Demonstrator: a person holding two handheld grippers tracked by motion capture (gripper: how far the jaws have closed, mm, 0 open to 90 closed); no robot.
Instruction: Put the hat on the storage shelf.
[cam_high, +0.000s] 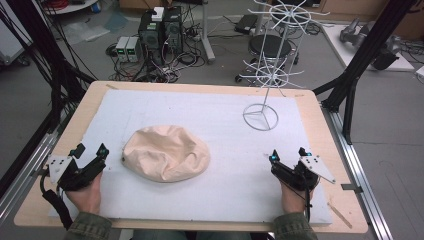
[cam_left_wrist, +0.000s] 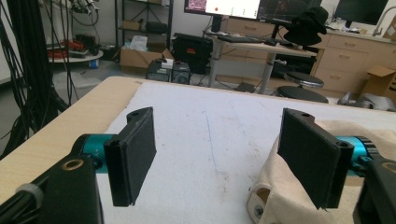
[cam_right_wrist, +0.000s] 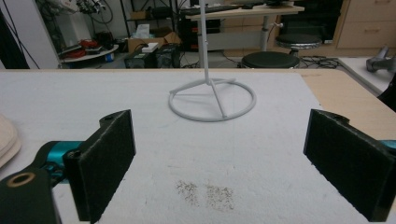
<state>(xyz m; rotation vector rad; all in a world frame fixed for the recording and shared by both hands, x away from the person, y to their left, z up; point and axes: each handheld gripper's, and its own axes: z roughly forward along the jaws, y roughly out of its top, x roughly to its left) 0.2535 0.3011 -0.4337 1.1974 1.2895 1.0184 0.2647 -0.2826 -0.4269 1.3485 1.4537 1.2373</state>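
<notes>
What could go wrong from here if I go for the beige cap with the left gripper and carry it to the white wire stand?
The cap lies limp and crumpled on the white mat, so the open left gripper may pinch only a fold, and it could sag or slip. The wire stand looks light on a thin ring base; a snag on its prongs might tip it. The open right gripper rests well short of the base, too far to steady it.
</notes>
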